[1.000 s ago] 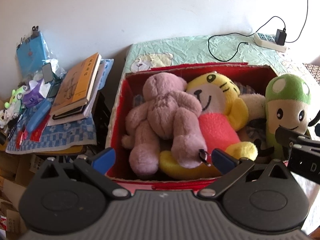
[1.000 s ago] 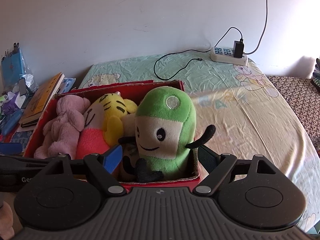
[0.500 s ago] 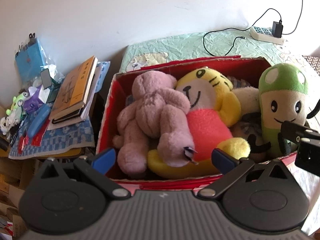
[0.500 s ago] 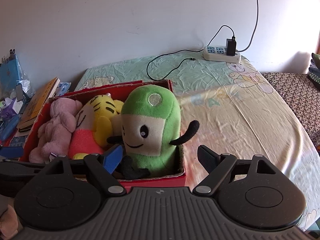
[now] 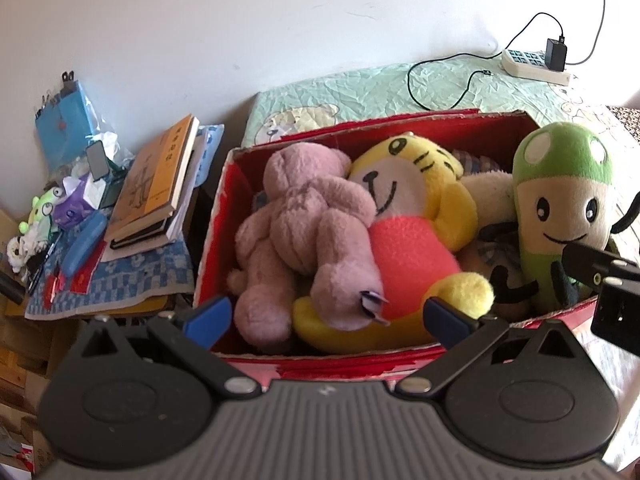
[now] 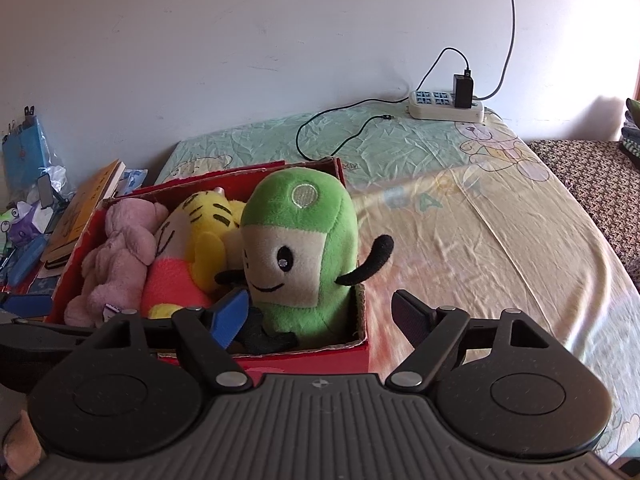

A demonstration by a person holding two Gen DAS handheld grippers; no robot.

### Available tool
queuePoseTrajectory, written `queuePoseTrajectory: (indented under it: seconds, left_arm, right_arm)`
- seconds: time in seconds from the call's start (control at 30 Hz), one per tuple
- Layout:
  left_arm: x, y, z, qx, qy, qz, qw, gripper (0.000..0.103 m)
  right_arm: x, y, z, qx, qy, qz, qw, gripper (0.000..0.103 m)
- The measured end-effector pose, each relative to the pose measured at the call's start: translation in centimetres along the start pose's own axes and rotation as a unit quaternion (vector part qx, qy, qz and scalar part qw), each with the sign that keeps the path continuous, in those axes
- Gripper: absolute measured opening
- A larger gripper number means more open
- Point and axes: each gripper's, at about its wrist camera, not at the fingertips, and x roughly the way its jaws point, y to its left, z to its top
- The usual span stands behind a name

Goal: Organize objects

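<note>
A red cardboard box (image 5: 216, 216) (image 6: 352, 350) sits on the bed and holds plush toys. A pink bear (image 5: 304, 220) (image 6: 120, 256) lies at its left. A yellow tiger in a red shirt (image 5: 412, 216) (image 6: 192, 256) lies in the middle. A green mushroom plush (image 5: 560, 216) (image 6: 300, 256) stands upright at the right end. My left gripper (image 5: 328, 318) is open and empty, just in front of the box's near wall. My right gripper (image 6: 320, 316) is open and empty, in front of the green plush at the box's right corner.
The bed sheet (image 6: 460, 220) stretches right of the box. A power strip (image 6: 446, 106) with a charger and black cable lies at the back by the wall. A side table at the left holds stacked books (image 5: 156, 184), a blue pouch and small toys.
Both grippers have drawn back from the box, so it looks smaller and sits further left in the right wrist view. The toys stay in place.
</note>
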Motion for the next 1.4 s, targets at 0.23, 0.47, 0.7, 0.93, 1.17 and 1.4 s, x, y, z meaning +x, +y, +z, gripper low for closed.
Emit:
queuePoseTrajectory:
  seconds: [0.23, 0.47, 0.7, 0.93, 1.17, 1.4]
  left_arm:
    - [-0.13, -0.12, 0.04, 0.002, -0.001, 0.003, 1.0000, 0.102]
    - [-0.15, -0.13, 0.09, 0.001, -0.001, 0.003, 1.0000, 0.102]
    - [-0.17, -0.14, 0.10, 0.000, -0.002, 0.004, 1.0000, 0.102]
    - [-0.34, -0.18, 0.01, -0.002, -0.003, 0.010, 0.9999, 0.102]
    - [-0.53, -0.22, -0.02, 0.000, -0.006, 0.017, 0.9998, 0.102]
    - [-0.69, -0.21, -0.07, 0.000, -0.007, 0.017, 0.9998, 0.102]
  right_arm:
    - [-0.01, 0.13, -0.03, 0.000, -0.001, 0.001, 1.000, 0.081]
    - [-0.01, 0.15, -0.03, 0.000, 0.000, 0.001, 1.000, 0.081]
    - [-0.11, 0.15, 0.07, 0.000, -0.003, 0.001, 1.000, 0.081]
    - [-0.13, 0.18, 0.08, -0.001, -0.004, 0.002, 1.000, 0.081]
    - [-0.19, 0.20, 0.10, -0.001, -0.005, 0.003, 1.000, 0.081]
    - [-0.40, 0.37, 0.06, -0.004, -0.007, 0.005, 1.000, 0.080]
